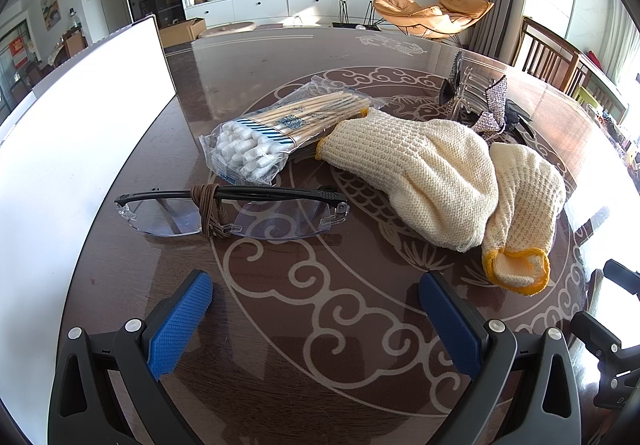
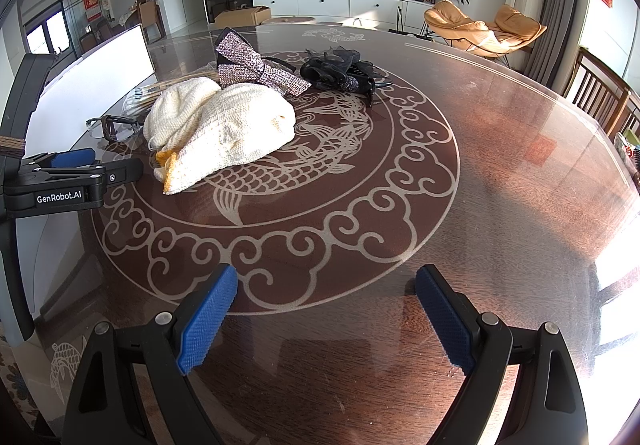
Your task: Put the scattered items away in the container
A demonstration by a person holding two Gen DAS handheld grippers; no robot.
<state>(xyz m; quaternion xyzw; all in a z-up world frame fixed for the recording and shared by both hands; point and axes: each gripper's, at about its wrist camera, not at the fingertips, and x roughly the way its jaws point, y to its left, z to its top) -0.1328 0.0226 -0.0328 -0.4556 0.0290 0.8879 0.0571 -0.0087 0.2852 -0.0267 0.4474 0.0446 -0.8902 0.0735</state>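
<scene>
Scattered items are shown on a patterned table [image 2: 480,165].
Both the left gripper [image 1: 316,305] and right gripper [image 2: 326,297] are held spread, empty, short of gloves [image 1: 436,181], glasses [image 1: 228,211] and cotton swabs [image 1: 272,133].

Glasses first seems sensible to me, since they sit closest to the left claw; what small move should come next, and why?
Probably ease the left claw forward and down toward the glasses. Its jaws are open and empty, the glasses lie just ahead on the table, and the white container stands beside them.
</scene>
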